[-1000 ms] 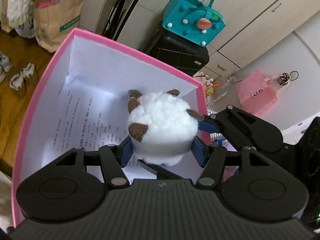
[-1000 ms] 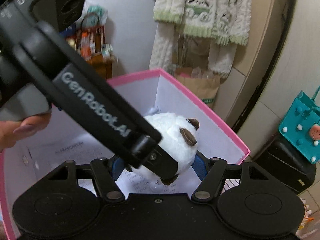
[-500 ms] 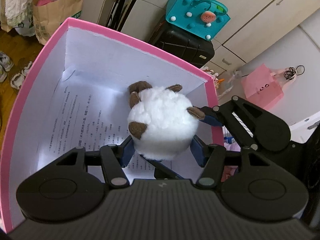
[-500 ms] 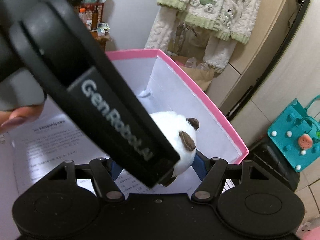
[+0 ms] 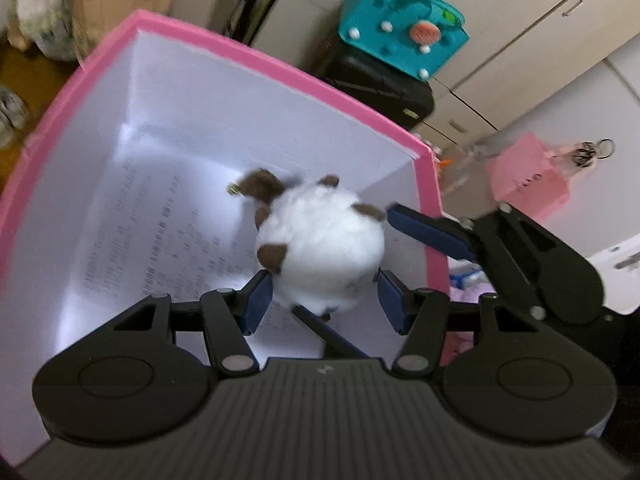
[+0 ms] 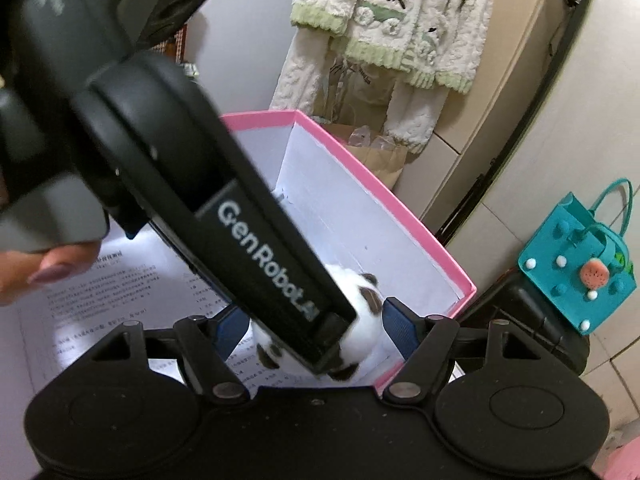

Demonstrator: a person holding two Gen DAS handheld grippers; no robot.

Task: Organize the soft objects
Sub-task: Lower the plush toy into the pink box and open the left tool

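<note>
One fluffy white toy (image 5: 328,248) with brown patches is hanging inside one pink box (image 5: 240,52), near the box's far right corner. Two grippers are reaching into the box. The left gripper (image 5: 326,300) is squeezing the toy between its blue pads, one on each side. The right gripper (image 6: 314,334) is opening its jaws wide; the toy is sitting between them in its own view, but the pads are not pressing on it. One of its fingers is pointing at the toy's brown patch, just beside it. One hand (image 6: 36,272) is showing at the box's left side.

One sheet of paper (image 5: 152,240) is lying on the box's white bottom. Past the box, one teal bag (image 5: 400,36) is sitting on one black suitcase (image 5: 384,92), and one pink bag (image 5: 528,180) is lying to the right of the box. One brown paper bag (image 6: 380,160) is standing behind the box under fuzzy pajamas (image 6: 400,32). A brown wood floor (image 5: 24,72) is showing left of the box.

White letters on the left gripper are spelling "GenRobot.AI". The paper's lines of print are looking too small to read.
</note>
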